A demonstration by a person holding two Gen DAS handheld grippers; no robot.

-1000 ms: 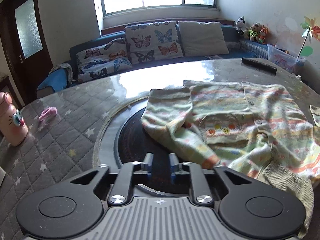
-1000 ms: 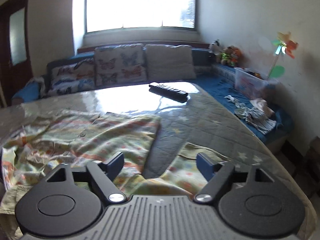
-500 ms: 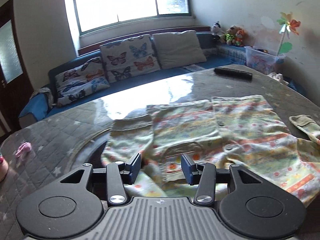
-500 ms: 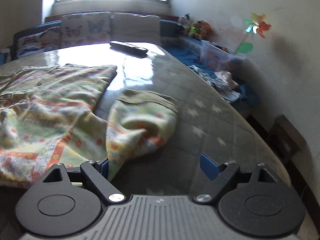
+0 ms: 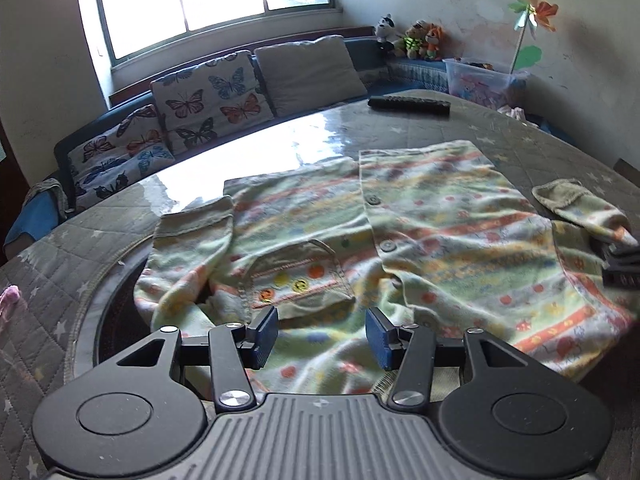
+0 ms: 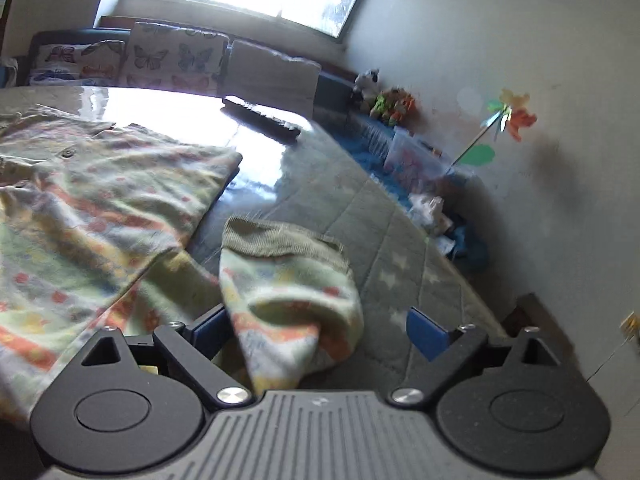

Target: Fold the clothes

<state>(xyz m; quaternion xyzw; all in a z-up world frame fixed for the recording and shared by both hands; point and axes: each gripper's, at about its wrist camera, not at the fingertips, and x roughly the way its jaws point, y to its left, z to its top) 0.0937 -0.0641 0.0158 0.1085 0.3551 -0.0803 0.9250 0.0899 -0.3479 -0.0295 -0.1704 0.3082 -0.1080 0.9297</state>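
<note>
A child's striped cardigan [image 5: 420, 216] with buttons and a front pocket lies spread on the quilted table [image 5: 60, 240]. My left gripper [image 5: 322, 336] hovers over its near edge, just below the pocket. It is open, with cloth lying under the gap and the pads not pressing. The right sleeve [image 6: 288, 280] is folded back on itself, ribbed cuff pointing away. My right gripper [image 6: 320, 334] straddles this sleeve with its jaws opening. The right pad stands apart from the cloth. At the right edge of the left wrist view, the right gripper [image 5: 620, 264] shows beside that sleeve.
A black remote control [image 5: 408, 103] lies at the far side of the table. Behind it runs a sofa with butterfly cushions [image 5: 208, 96]. A clear plastic box [image 5: 480, 84] and a pinwheel stand at the right wall. The table's rounded edge [image 6: 460, 280] drops off to the right.
My left gripper has slid right from the left sleeve to the pocket area and its jaws have opened. The right gripper has sunk and swung right onto the right sleeve, jaws spreading wider.
</note>
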